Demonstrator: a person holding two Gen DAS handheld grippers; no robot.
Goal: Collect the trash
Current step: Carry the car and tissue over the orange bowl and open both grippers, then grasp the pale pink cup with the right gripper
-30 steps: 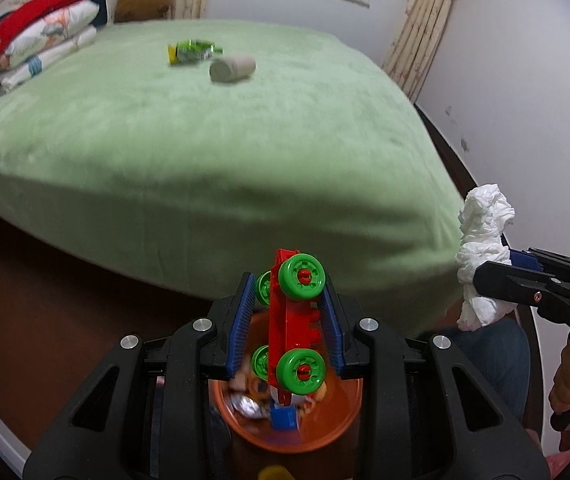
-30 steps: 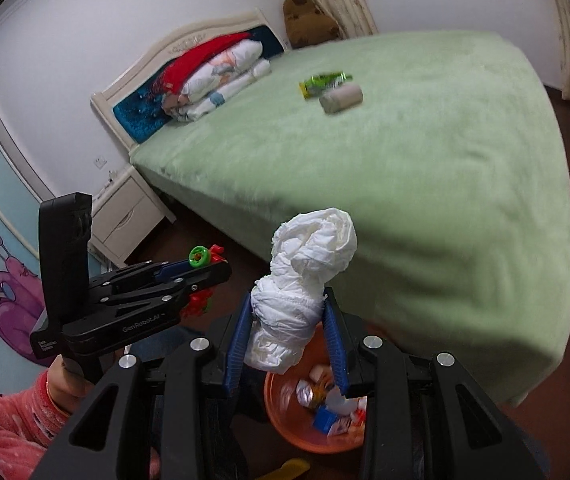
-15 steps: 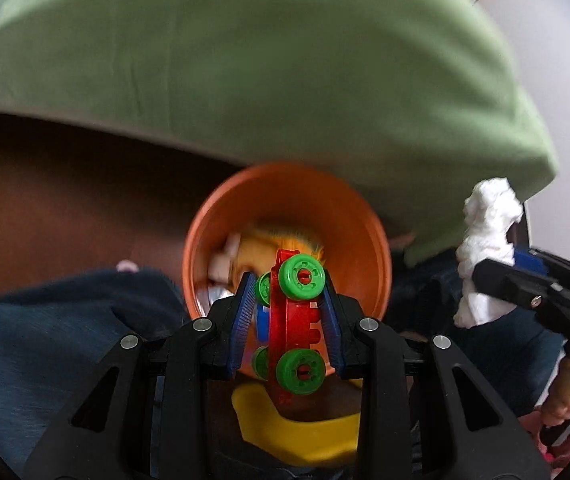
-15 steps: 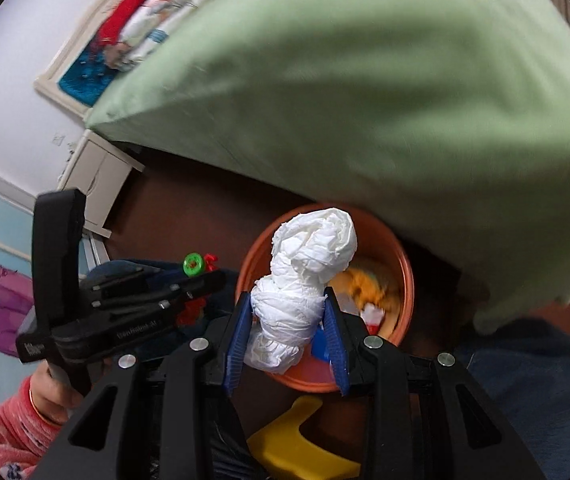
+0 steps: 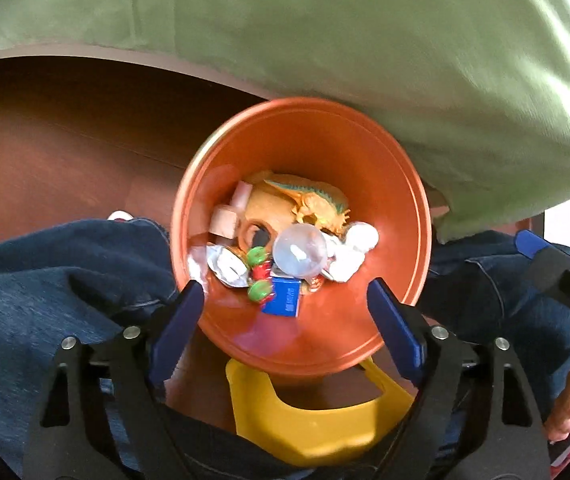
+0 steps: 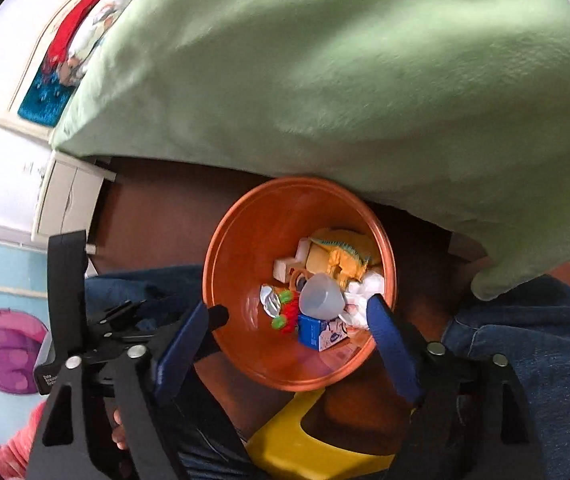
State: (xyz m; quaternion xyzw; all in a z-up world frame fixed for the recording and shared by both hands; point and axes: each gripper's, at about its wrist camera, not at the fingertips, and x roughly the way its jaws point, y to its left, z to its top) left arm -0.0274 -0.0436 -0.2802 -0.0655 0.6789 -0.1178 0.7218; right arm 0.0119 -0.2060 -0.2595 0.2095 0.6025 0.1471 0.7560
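Both grippers, left (image 5: 285, 312) and right (image 6: 289, 332), hang with jaws apart and empty directly over the orange bin (image 5: 405, 184) at frame centre, where the red toy (image 5: 259, 270) and tissue (image 5: 351, 250) lie among collected trash.

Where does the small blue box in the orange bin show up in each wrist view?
Left wrist: the small blue box lies low in the orange bin, just below the clear dome cup, between the open fingers.
Right wrist: the box sits at the bin's near side, below the same cup.
Shared landmark: the red toy with green wheels, directly left of the box in both views.
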